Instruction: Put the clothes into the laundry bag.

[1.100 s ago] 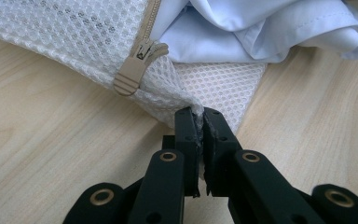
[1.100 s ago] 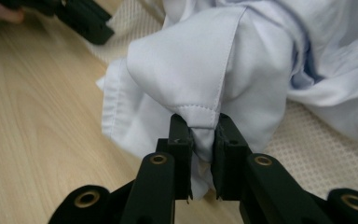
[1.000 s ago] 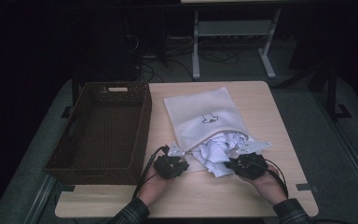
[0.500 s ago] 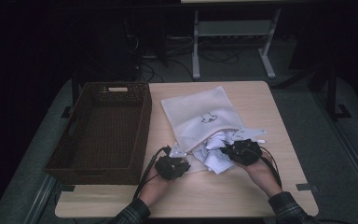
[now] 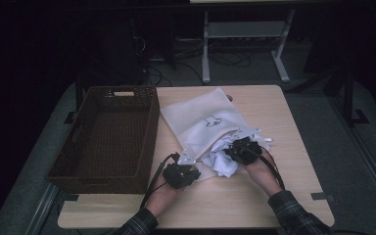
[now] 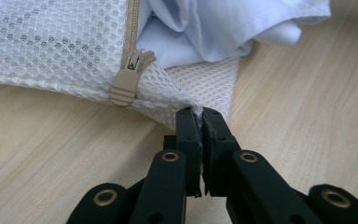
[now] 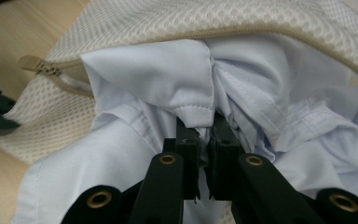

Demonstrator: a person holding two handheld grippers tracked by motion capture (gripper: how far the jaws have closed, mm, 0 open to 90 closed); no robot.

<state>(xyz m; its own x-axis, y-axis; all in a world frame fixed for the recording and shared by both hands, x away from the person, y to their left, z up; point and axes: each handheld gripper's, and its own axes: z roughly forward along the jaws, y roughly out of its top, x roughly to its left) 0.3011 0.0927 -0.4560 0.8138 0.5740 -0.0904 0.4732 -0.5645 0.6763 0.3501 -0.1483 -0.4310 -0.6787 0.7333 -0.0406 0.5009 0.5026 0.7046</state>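
Mesh bag point(image 6: 51, 51) pinched in left jaws; right jaws clamp pale shirt point(image 7: 158, 79); logo unreadable.

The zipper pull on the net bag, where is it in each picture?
High view: too small to make out; it would be at the mesh bag's open near edge, by the left gripper.
Left gripper view: zipper pull left of centre, above the jaws.
Right gripper view: zipper pull at the left edge.
Shared landmark: the pale blue shirt spilling from the bag's mouth.
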